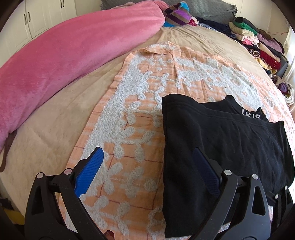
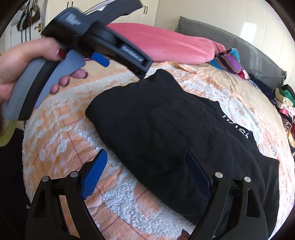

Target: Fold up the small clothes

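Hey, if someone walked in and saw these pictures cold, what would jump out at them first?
Probably the black garment, partly folded on the orange-and-white towel in the middle of the bed. Next, the long pink blanket roll along the bed's far left side. Both the left gripper and right gripper hang open at the garment's edge.

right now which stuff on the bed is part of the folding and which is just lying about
In the job:
- black garment, partly folded
- orange and white towel under it
- left tool and right tool, both open

Lying about:
- pink blanket
- striped cloth
- grey pillow
- pile of clothes at the far edge
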